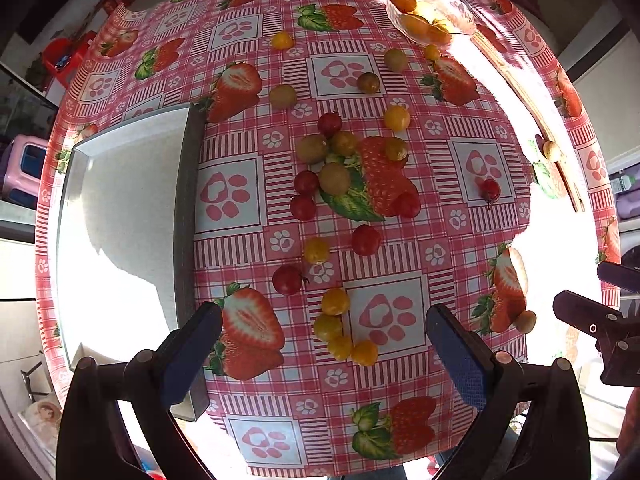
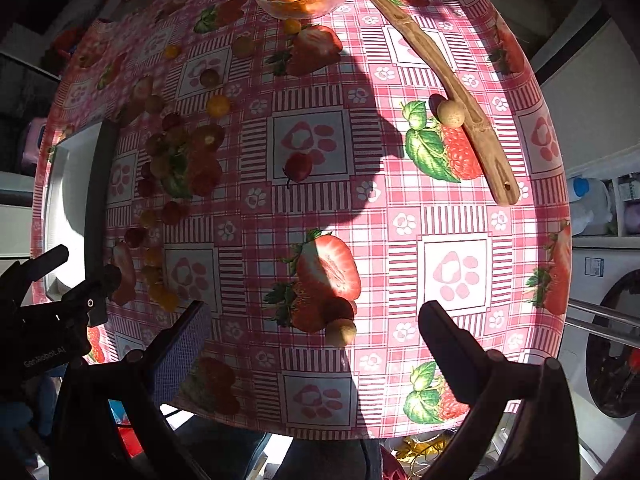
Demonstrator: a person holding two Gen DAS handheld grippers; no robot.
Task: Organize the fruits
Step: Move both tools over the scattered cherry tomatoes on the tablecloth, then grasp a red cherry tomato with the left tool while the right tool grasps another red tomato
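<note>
Left gripper [image 1: 324, 344]: your jaws stand wide apart with nothing between them, low over the near table edge, just short of four yellow fruits [image 1: 340, 328].
Right gripper [image 2: 316, 334]: your jaws are also spread and hold nothing; a tan fruit [image 2: 340, 332] lies on the cloth between the fingertips.
Writing: "GenRobot.AI" reads in pale letters on the left gripper's body, seen at the left of the right wrist view. You can read nothing else.
Fruit: red, yellow and greenish ones lie loose across the middle of the tablecloth [image 1: 400, 240]; one red fruit with a stem [image 2: 298, 166] sits apart on a paw-print square.
Glass bowl [image 2: 304, 4]: it stands at the far edge with orange and yellow fruits inside.
White tray [image 1: 120, 200]: it lies at your left, its dark rim beside the loose fruit.
Wooden stick [image 2: 452, 80]: it runs from the bowl toward the right edge, a second tan fruit [image 2: 450, 113] touching its side.
Open room: bare cloth lies between the stemmed red fruit and the stick.
</note>
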